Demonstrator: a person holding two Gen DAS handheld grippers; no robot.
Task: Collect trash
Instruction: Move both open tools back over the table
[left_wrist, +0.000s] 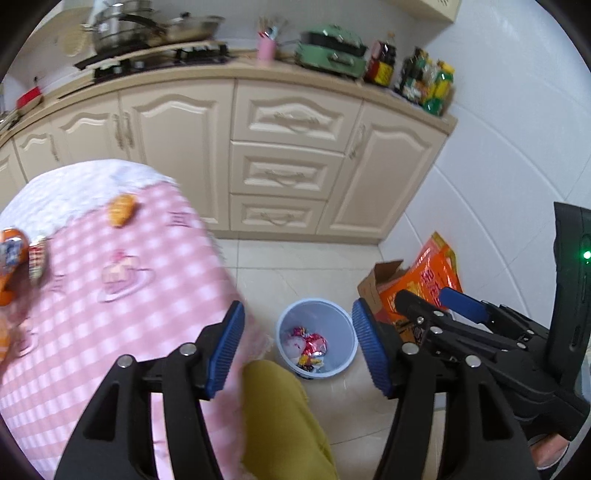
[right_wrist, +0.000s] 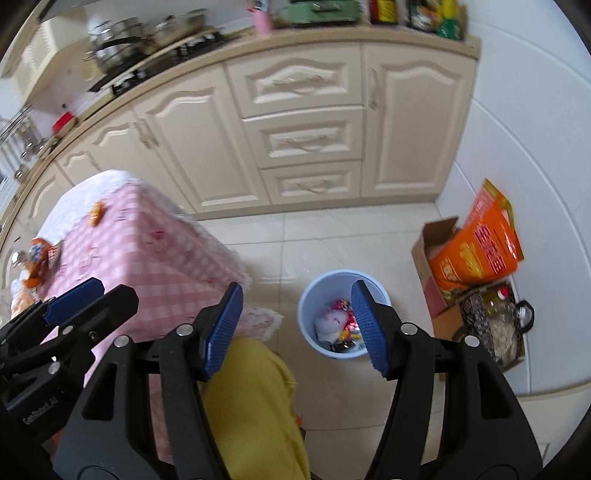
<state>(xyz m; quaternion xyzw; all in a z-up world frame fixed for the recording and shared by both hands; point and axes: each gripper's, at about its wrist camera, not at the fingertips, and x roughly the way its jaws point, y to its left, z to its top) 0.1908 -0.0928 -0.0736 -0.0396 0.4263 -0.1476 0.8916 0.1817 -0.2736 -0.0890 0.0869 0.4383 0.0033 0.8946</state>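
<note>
Tiled kitchen floor, blue bin, left claw and right claw open, empty.

A home kitchen, lived in and a little crowded; cream cabinets with arched panel doors and three drawers run along the wall under a beige worktop; on it a gas hob carries stacked steel pots and a pan; beside these stand a pink utensil holder, a green countertop cooker and bottles of sauce and oil; white tiles cover wall and floor; a small table wears a pink checked cloth; a blue waste bin with wrappers stands on the floor near a cardboard box and an orange bag.
</note>
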